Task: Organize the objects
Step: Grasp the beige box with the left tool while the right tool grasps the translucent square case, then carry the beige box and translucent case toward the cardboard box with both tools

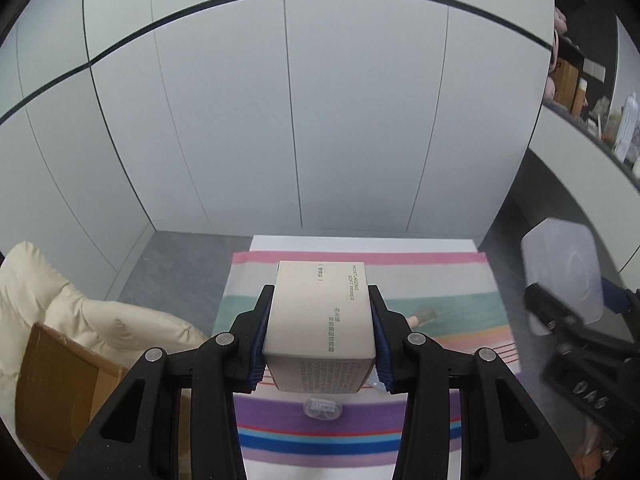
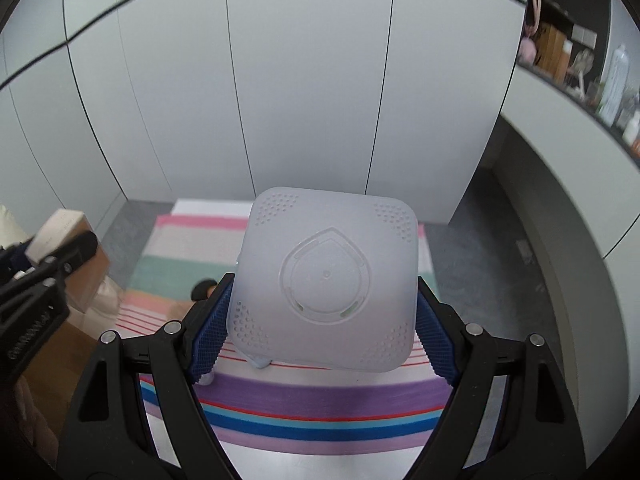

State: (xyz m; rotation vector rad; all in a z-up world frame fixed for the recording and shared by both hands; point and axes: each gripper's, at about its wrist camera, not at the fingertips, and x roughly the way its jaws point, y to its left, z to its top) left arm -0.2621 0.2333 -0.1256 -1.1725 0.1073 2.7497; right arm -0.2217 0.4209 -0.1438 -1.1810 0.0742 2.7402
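Surface: striped cloth (image 1: 460, 280) below grey wall panels.
Left gripper (image 1: 320, 332): clamps beige carton (image 1: 320, 312).
Right gripper (image 2: 324, 320): clamps translucent box (image 2: 328, 280); left gripper at its 9 o'clock.

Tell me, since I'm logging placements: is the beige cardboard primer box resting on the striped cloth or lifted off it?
Lifted. The beige cardboard primer box is clamped in the left gripper, above the striped cloth.

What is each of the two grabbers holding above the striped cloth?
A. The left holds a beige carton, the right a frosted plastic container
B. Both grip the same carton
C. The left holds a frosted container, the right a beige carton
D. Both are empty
A: the left gripper is clamped on the beige carton, and the right gripper on the frosted plastic container, both above the striped cloth.
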